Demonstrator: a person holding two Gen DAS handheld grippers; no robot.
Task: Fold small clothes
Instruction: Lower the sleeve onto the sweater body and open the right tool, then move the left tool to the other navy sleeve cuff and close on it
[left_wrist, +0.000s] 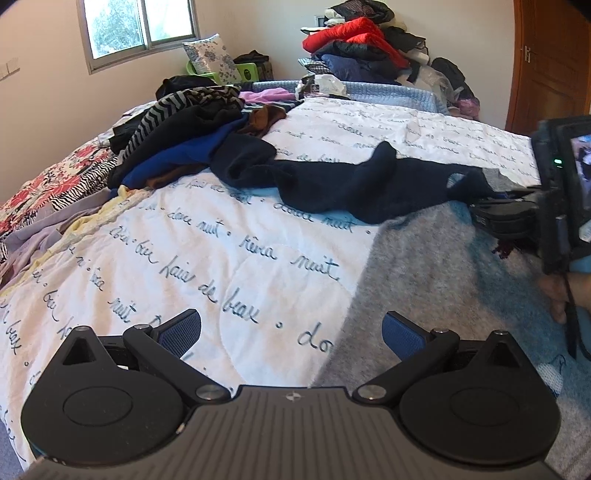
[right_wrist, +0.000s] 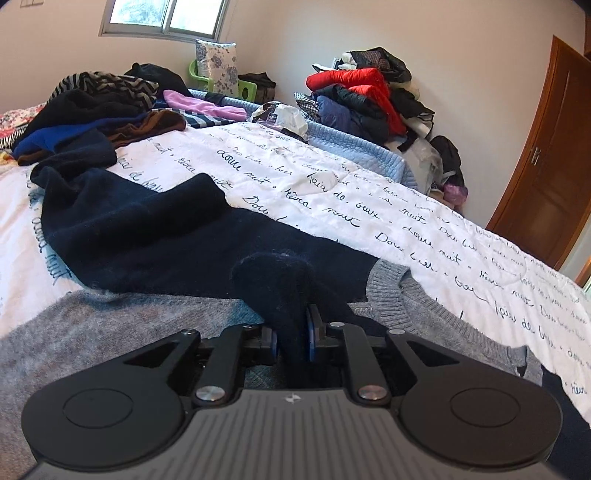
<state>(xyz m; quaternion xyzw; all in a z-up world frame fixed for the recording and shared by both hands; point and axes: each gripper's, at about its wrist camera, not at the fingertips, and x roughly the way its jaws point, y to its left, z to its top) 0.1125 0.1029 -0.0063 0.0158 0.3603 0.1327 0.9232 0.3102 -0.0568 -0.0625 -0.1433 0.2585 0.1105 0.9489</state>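
A grey sweater (left_wrist: 424, 266) with navy sleeves (left_wrist: 351, 184) lies spread on the white quilt (left_wrist: 221, 240) printed with script. My left gripper (left_wrist: 291, 325) hangs open just above the quilt at the sweater's grey left edge, with nothing between its blue pads (left_wrist: 181, 332). In the right wrist view, my right gripper (right_wrist: 291, 341) is shut on a bunched fold of the navy sleeve (right_wrist: 277, 280), which fills the narrow gap between the pads. It sits over the grey body (right_wrist: 110, 332), near the ribbed collar (right_wrist: 388, 288). The right gripper (left_wrist: 509, 210) also shows at the left wrist view's right edge, with a hand (left_wrist: 561, 295) below it.
A pile of dark, striped and blue clothes (left_wrist: 192, 125) lies at the bed's far left. A heap of red and dark jackets (right_wrist: 362, 99) stands against the far wall, beside a light-blue blanket (right_wrist: 354, 147). A wooden door (right_wrist: 546, 155) is on the right.
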